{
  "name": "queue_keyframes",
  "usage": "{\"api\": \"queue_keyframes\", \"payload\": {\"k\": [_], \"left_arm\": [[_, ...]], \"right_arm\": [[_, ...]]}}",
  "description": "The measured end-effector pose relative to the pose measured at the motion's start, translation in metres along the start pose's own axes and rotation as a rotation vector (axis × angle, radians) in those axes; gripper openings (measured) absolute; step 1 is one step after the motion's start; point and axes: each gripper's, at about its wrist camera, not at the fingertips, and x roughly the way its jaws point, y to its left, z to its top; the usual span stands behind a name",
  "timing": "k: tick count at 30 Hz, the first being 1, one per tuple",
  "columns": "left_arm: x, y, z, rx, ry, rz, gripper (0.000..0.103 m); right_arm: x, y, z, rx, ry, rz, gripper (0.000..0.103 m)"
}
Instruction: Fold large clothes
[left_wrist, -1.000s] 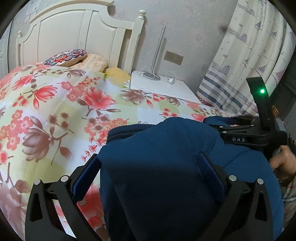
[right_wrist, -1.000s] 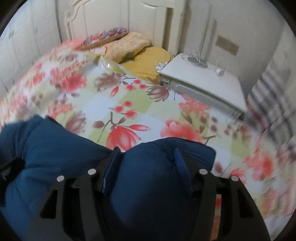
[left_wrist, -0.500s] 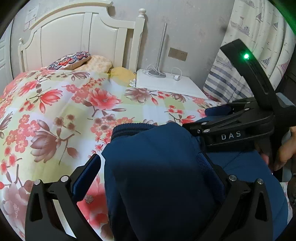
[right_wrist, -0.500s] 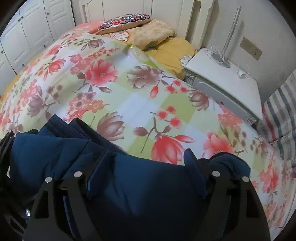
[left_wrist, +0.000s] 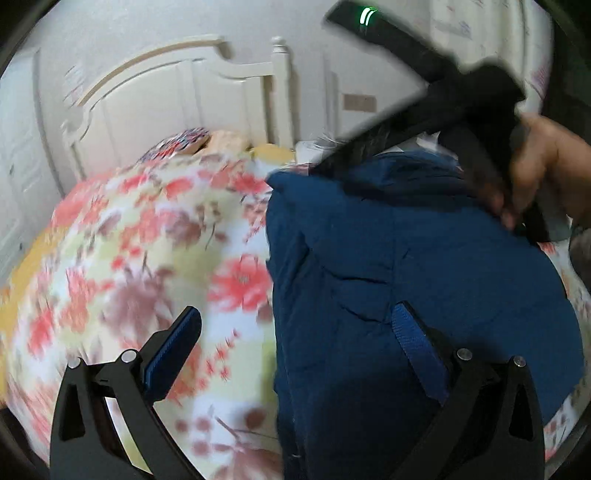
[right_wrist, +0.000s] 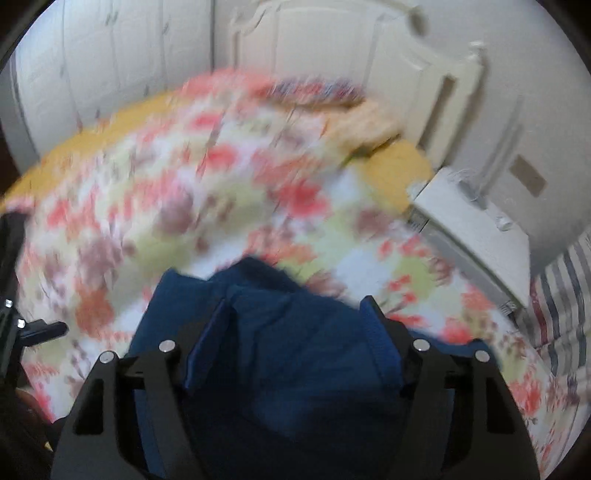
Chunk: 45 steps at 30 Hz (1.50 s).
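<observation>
Nearest in the left wrist view, the left hand-held gripper (left_wrist: 295, 343) has its jaws spread wide; its right pad lies against a dark blue garment (left_wrist: 406, 258), while its left pad hangs over the bare floral bedspread (left_wrist: 147, 240), so nothing is clamped there. In the right wrist view, the right hand-held gripper (right_wrist: 291, 332) has a thick bunch of the same blue garment (right_wrist: 280, 362) filling the space between its jaws, which have just been closing, and the cloth appears gripped, though blur makes the contact hard to confirm. The garment lies in a bulky, part-folded mound near the bed's near edge, toward the side where a white nightstand (right_wrist: 476, 229) stands. Past it, the left view shows a person's hand (left_wrist: 546, 173) holding the right gripper's handle above the cloth. Farther off, pillows (right_wrist: 369, 122) lie at the head of the bed against a white headboard (left_wrist: 177, 96), with a striped curtain (right_wrist: 565, 295) at the side. The garment looks soft, thick and padded, likely light for its bulk and prone to springing open or sagging. It is probably best taken at a folded edge or corner, gathering all layers together.
</observation>
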Motion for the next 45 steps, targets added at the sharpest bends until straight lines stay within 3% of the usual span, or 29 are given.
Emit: {"api": "queue_keyframes", "payload": {"k": [2,6,11,14,16,19,21,23,25,26,27,32,34,37,39,42,44,45], "left_arm": [[0.002,0.005,-0.003,-0.031,0.000,0.006,0.099],[0.009,0.007,-0.009,-0.018,-0.009,0.016,0.099],[0.014,0.008,-0.016,-0.053,-0.004,-0.009,0.099],[0.015,0.009,-0.017,-0.058,0.003,-0.016,0.099],[0.016,0.010,-0.018,-0.065,0.003,-0.024,0.099],[0.018,0.013,-0.018,-0.078,0.004,-0.042,0.099],[0.021,0.014,-0.019,-0.086,0.006,-0.055,0.099],[0.021,0.015,-0.019,-0.092,0.006,-0.063,0.099],[0.023,0.015,-0.021,-0.098,0.010,-0.066,0.099],[0.025,0.015,-0.021,-0.100,0.014,-0.066,0.099],[0.026,0.015,-0.021,-0.102,0.016,-0.066,0.099],[0.022,0.016,-0.017,-0.108,0.044,-0.060,0.099],[0.018,0.028,-0.013,-0.155,0.086,-0.131,0.099],[0.020,0.063,-0.011,-0.321,0.162,-0.323,0.099],[0.027,0.079,-0.010,-0.371,0.200,-0.422,0.099],[0.049,0.080,-0.009,-0.396,0.308,-0.577,0.099],[0.066,0.076,-0.013,-0.418,0.379,-0.616,0.099],[0.070,0.075,-0.014,-0.435,0.369,-0.641,0.099]], "right_arm": [[0.023,0.012,-0.002,-0.034,0.053,-0.070,0.071],[0.033,0.014,0.001,-0.030,0.086,-0.093,0.078],[0.027,0.014,-0.004,-0.011,0.033,-0.114,0.082],[0.005,0.006,-0.010,0.042,-0.012,-0.032,0.082],[-0.031,-0.003,-0.021,0.110,-0.080,0.008,0.083],[-0.083,-0.007,-0.056,0.156,-0.187,-0.028,0.096],[-0.101,-0.004,-0.085,0.158,-0.194,-0.053,0.096],[-0.102,0.002,-0.111,0.140,-0.170,-0.080,0.098],[-0.077,0.009,-0.137,0.137,-0.092,-0.108,0.101],[-0.076,0.008,-0.145,0.160,-0.139,-0.109,0.101],[-0.074,0.005,-0.150,0.178,-0.167,-0.094,0.101],[-0.085,0.004,-0.148,0.206,-0.130,-0.090,0.101],[-0.101,-0.002,-0.158,0.254,-0.164,-0.029,0.100],[-0.125,-0.032,-0.193,0.438,-0.221,0.064,0.101],[-0.126,-0.058,-0.222,0.593,-0.204,0.154,0.101],[-0.109,-0.083,-0.257,0.754,-0.168,0.374,0.101],[-0.097,-0.084,-0.264,0.777,-0.139,0.434,0.101],[-0.087,-0.082,-0.266,0.779,-0.111,0.466,0.101]]}}
